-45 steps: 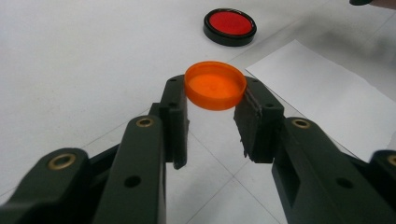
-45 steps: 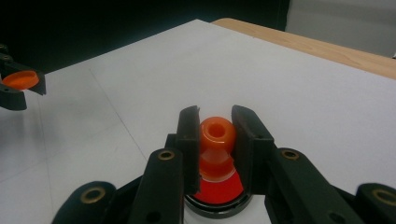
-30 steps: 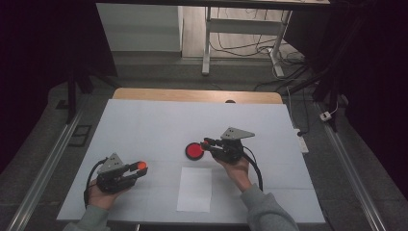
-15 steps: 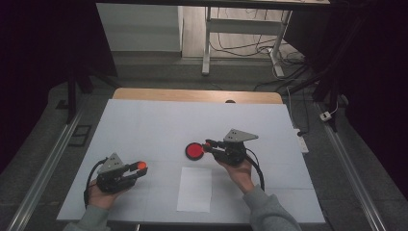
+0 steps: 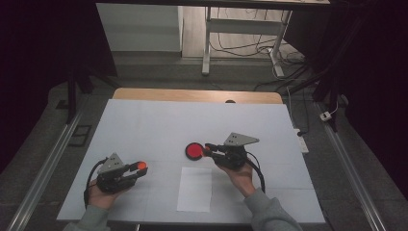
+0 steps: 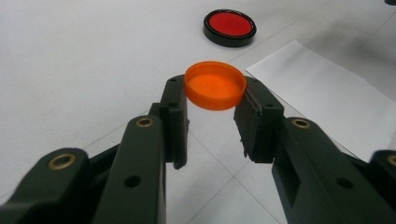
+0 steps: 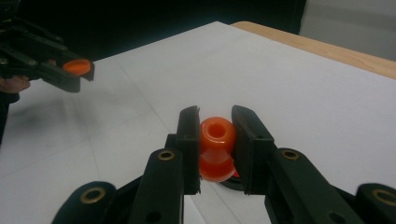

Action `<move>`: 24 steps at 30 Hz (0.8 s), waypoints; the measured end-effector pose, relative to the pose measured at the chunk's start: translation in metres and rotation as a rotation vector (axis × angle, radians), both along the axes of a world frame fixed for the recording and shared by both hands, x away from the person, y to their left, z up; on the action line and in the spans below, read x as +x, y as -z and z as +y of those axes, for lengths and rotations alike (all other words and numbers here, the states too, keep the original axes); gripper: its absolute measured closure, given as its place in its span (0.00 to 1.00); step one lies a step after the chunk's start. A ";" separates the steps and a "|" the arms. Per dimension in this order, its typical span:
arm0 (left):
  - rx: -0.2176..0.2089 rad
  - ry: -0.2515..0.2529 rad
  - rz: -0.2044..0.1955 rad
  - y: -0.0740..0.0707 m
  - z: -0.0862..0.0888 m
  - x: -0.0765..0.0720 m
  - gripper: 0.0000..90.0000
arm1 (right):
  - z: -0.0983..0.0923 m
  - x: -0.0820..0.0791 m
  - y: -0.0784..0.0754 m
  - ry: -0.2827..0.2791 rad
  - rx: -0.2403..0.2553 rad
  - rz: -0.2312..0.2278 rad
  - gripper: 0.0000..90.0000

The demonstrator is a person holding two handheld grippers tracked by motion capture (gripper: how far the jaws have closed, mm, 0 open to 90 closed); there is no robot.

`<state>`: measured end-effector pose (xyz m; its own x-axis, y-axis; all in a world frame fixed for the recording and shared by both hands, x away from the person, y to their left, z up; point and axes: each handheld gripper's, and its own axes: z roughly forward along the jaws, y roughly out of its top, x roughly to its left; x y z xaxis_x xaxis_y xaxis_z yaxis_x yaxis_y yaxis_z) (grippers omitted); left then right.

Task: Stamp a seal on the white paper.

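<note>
Left tool [image 6: 212, 114] grips an orange cap [image 6: 215, 86]; right tool [image 7: 215, 135] clamps an orange knob [image 7: 217, 133], right beside the red disc [image 5: 195, 151].

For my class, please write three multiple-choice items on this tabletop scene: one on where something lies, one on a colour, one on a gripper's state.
1. Where does the round black-rimmed red lid lie?
A. on the white table, just beyond the sheet of paper
B. on the wooden edge
C. on the floor

2. What colour is the shallow plastic cap between the left gripper's jaws?
A. blue
B. orange
C. green

3. What is the state of the right gripper?
A. wide open with nothing in it
B. lying on the paper
C. shut on a small orange rounded plastic piece

Key: 1 A, the high view shows the lid on the table above the white paper sheet; 2 B, the left gripper view shows it orange; 3 C, its pads press the orange piece.
</note>
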<state>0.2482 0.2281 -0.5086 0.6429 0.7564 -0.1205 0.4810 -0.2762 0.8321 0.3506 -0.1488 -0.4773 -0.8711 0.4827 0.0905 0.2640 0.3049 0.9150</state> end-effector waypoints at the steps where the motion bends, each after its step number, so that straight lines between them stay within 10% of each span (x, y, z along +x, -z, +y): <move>1: 0.000 -0.001 0.000 0.000 0.000 0.000 0.73 | 0.000 -0.001 0.000 -0.002 0.003 0.001 0.81; 24: 0.004 0.001 0.003 0.000 0.000 0.000 0.73 | 0.003 -0.025 0.011 -0.077 -0.033 0.028 0.81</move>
<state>0.2485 0.2279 -0.5090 0.6430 0.7565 -0.1192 0.4834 -0.2802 0.8293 0.3258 -0.1458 -0.4887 -0.9033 0.4172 0.1004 0.2639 0.3555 0.8967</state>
